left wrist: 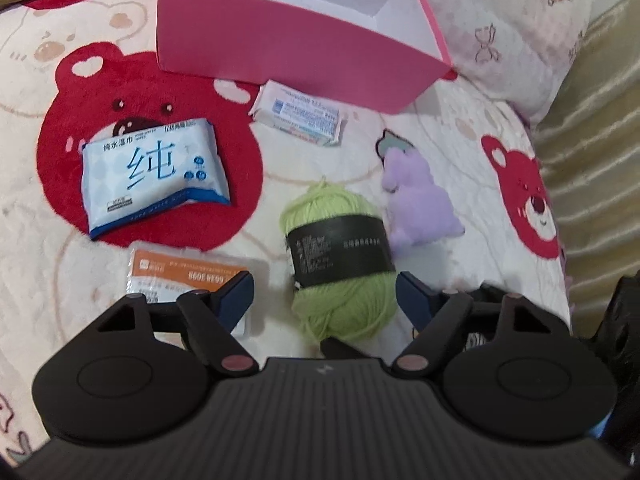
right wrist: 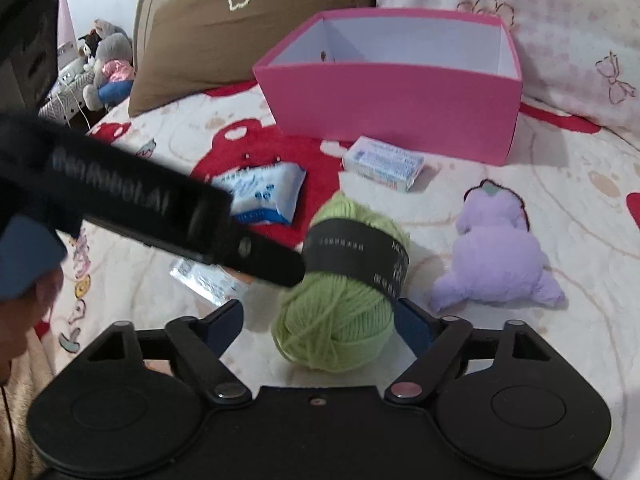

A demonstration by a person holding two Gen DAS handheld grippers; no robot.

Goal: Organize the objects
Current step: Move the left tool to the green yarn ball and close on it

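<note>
A green yarn ball (left wrist: 340,264) with a black band lies on the bear-print blanket (left wrist: 48,240), between the open jaws of my left gripper (left wrist: 325,294). It also lies between the open jaws of my right gripper (right wrist: 318,322), as the right wrist view shows (right wrist: 340,320). A purple plush toy (left wrist: 420,200) lies to its right. A blue wet-wipe pack (left wrist: 154,172), a white tissue pack (left wrist: 300,114) and an orange-labelled packet (left wrist: 180,276) lie nearby. An open pink box (left wrist: 296,44) stands behind them, empty as far as I see.
The left gripper's black body (right wrist: 160,208) crosses the right wrist view from the left. A brown pillow (right wrist: 240,20) and a pink floral pillow (right wrist: 560,40) lie behind the box (right wrist: 392,108). Stuffed toys (right wrist: 104,68) sit at the far left. The bed edge runs at the right (left wrist: 592,160).
</note>
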